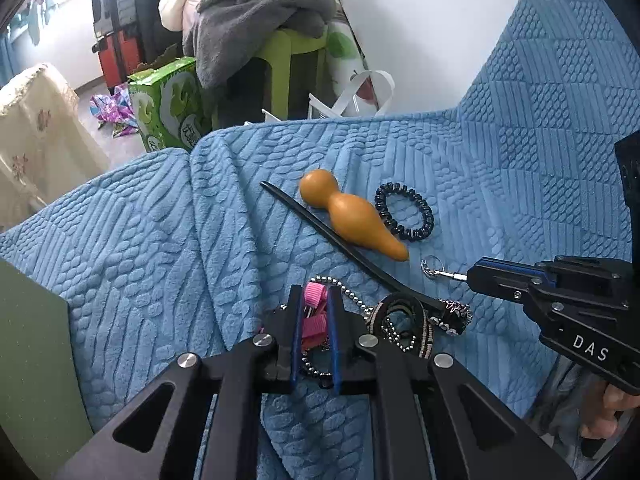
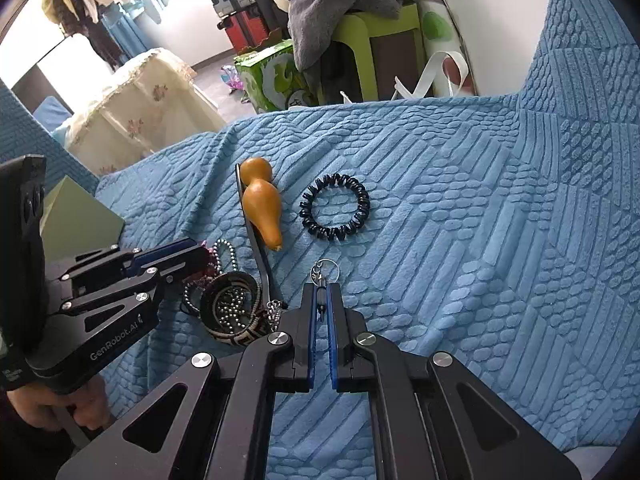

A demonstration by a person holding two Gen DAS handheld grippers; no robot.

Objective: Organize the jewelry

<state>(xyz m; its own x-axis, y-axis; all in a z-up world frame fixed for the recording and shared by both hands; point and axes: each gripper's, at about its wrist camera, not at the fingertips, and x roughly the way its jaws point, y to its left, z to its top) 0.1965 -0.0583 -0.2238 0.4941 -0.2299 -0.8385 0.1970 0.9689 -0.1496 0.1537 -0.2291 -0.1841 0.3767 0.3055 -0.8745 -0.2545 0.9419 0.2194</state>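
Observation:
My left gripper (image 1: 316, 294) is shut on a pink ribbon clip (image 1: 313, 312) above a pile of jewelry: a silver ball chain (image 1: 352, 292) and a woven black-and-white bracelet (image 1: 404, 320). My right gripper (image 2: 321, 292) is shut on a small metal keyring charm (image 2: 325, 270); it also shows in the left wrist view (image 1: 434, 268). An orange gourd (image 1: 352, 216), a black hair stick (image 1: 332, 236) and a black coil hair tie (image 1: 404, 212) lie on the blue blanket (image 1: 160, 240). The pile (image 2: 232, 308) sits left of my right gripper.
A green box edge (image 1: 32, 360) stands at the left. Beyond the blanket's far edge are a green stool (image 1: 296, 56) with grey clothes, a green carton (image 1: 172, 100) and a cream-covered table (image 1: 36, 128). The blanket rises at the right (image 2: 580, 120).

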